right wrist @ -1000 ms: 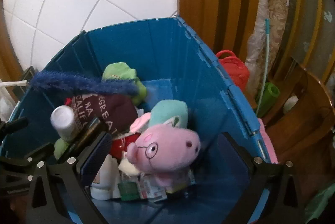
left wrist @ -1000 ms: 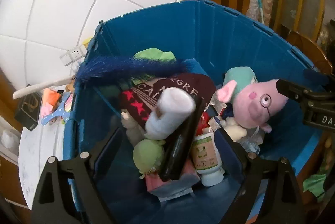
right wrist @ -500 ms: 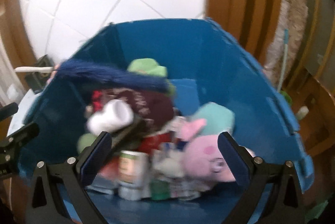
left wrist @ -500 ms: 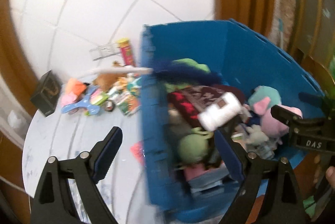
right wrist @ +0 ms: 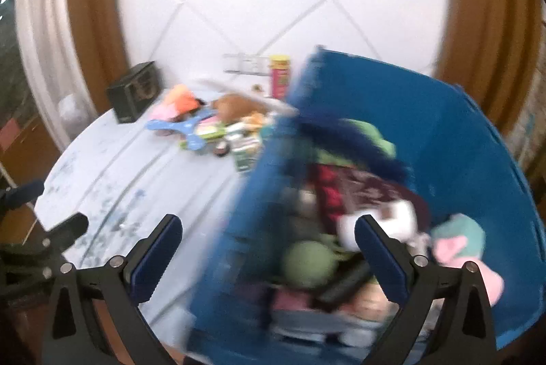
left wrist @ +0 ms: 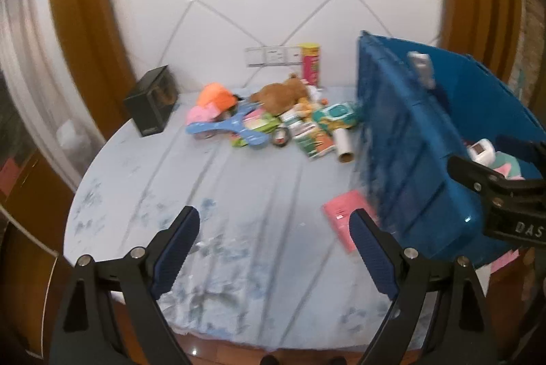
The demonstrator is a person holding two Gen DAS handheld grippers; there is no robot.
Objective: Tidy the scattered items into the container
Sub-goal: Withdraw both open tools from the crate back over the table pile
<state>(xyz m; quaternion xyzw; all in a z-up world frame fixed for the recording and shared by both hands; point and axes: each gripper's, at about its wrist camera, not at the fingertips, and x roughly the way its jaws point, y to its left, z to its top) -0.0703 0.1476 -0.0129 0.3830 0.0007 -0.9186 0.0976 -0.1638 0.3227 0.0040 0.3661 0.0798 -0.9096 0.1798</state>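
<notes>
The blue bin [left wrist: 419, 160] [right wrist: 477, 140] stands at the right of the round table and holds toys, a blue duster [right wrist: 355, 140] and a pink pig plush [right wrist: 454, 245]. Scattered items lie at the far side: a brown plush [left wrist: 279, 92], a blue plastic toy [left wrist: 232, 128], an orange cap [left wrist: 215, 95], a wipes pack [left wrist: 336, 114], a paper roll [left wrist: 343, 146]. A pink card [left wrist: 344, 215] lies by the bin. My left gripper [left wrist: 274, 249] is open over bare tablecloth. My right gripper [right wrist: 266, 257] is open above the bin's near left wall, holding nothing.
A black box [left wrist: 152, 104] sits at the table's far left. A red and yellow can [left wrist: 310, 64] stands against the white wall beside a socket strip [left wrist: 269, 56]. The light blue tablecloth [left wrist: 221, 194] covers the table; wooden trim frames the wall.
Both grippers have swung left, away from the bin's inside. The left view now faces the table and the scattered pile; the right view still catches the bin, blurred by motion.
</notes>
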